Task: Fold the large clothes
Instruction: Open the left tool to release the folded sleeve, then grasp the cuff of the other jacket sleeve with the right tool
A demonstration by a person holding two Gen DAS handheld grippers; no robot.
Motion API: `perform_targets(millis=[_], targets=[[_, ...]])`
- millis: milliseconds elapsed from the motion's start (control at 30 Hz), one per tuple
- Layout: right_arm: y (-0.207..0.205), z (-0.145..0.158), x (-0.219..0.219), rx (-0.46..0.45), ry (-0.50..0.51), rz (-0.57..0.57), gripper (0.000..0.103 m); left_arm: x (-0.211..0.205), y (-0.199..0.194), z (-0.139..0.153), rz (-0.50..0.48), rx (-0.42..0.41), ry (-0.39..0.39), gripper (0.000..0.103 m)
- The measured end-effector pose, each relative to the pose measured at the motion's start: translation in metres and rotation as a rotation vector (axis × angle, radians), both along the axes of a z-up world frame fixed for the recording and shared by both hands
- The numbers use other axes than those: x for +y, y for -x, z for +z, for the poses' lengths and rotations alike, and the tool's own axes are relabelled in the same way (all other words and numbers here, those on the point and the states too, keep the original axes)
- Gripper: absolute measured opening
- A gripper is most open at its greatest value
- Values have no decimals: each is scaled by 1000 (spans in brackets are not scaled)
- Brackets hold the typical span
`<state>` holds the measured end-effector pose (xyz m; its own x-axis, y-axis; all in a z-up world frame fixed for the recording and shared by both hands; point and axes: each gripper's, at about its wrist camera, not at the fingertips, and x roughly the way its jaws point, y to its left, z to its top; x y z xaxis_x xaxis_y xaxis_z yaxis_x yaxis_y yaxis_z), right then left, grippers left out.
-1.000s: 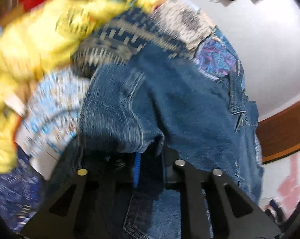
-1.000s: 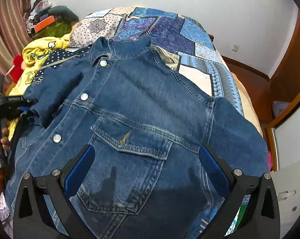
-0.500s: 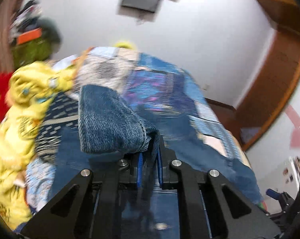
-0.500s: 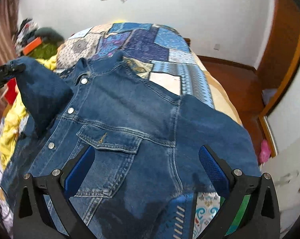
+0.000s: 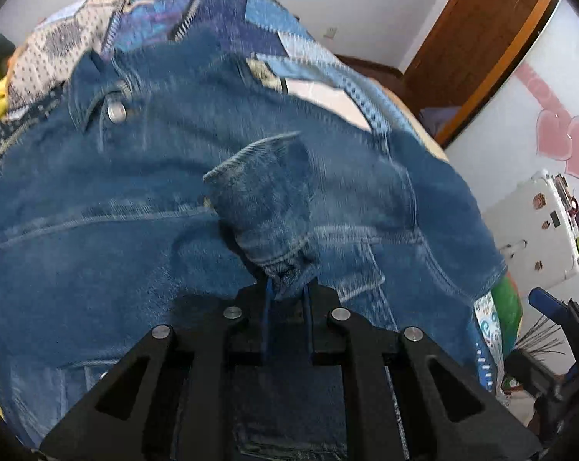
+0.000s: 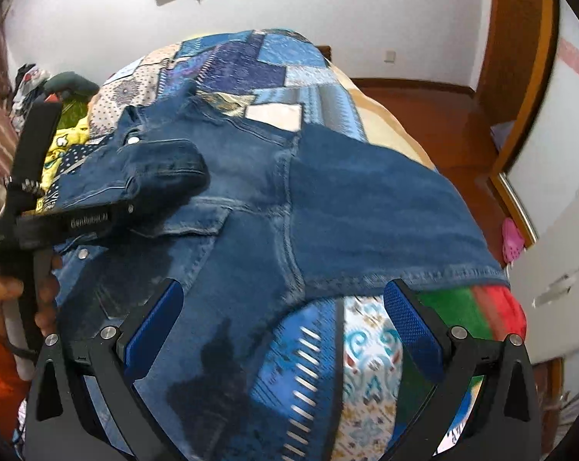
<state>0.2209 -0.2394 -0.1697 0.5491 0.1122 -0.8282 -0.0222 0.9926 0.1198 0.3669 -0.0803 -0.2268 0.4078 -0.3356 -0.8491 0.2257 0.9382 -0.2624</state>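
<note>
Left claw [image 5: 287,299] clamps sleeve cuff [image 5: 266,207] above denim jacket [image 6: 328,207] chest; right claw [image 6: 285,330] gapes wide over jacket hem, on patchwork bed [image 6: 251,61].

1 denim jacket [image 6: 274,207], 1 patchwork quilt [image 6: 251,57], 2 grippers [image 5: 285,303] [image 6: 282,319], 1 pink shoe [image 6: 513,240]

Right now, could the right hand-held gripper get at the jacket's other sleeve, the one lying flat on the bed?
Probably yes. The right hand-held gripper is open and holds nothing, and the flat sleeve lies uncovered just ahead of its fingertips. The left hand-held gripper, shut on the other sleeve cuff, is off to the side.
</note>
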Motion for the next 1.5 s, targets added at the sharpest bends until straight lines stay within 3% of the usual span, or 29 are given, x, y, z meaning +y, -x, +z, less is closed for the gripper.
perform_targets(millis=[100, 167, 267, 467, 600, 700, 833, 1033, 1200, 1367, 1433, 1500], targets=[[2, -8, -13, 27, -29, -34, 103, 1, 5, 2, -9, 3, 4, 17], [3, -13, -21, 41, -51, -63, 103, -3, 7, 2, -37, 24, 51, 43], [7, -17, -33, 53, -86, -103, 103, -15, 17, 5, -69, 12, 51, 58], [15, -15, -53, 53, -90, -157, 103, -36, 31, 15, -133, 10, 37, 58], [16, -11, -72, 46, -105, -188, 103, -18, 37, 40, -84, -61, 17, 58], [14, -10, -90, 45, -122, -225, 103, 8, 41, 57, -22, -124, -30, 66], [8, -20, -117, 72, -205, -282, 103, 50, 46, 65, 83, -195, -114, 86], [2, -56, -153, 144, -397, -354, 103, 109, 59, 50, 212, -161, -192, 86], [-8, -66, -179, 126, -562, -389, 102, 141, 74, 28, 286, -92, -164, 86], [-25, -89, -200, 177, -619, -463, 82, 153, 87, 18, 323, -61, -140, 86], [-28, -92, -206, 166, -603, -492, 68, 154, 89, 16, 330, -57, -139, 86], [-32, -96, -211, 151, -587, -516, 61, 155, 89, 13, 339, -46, -132, 86]])
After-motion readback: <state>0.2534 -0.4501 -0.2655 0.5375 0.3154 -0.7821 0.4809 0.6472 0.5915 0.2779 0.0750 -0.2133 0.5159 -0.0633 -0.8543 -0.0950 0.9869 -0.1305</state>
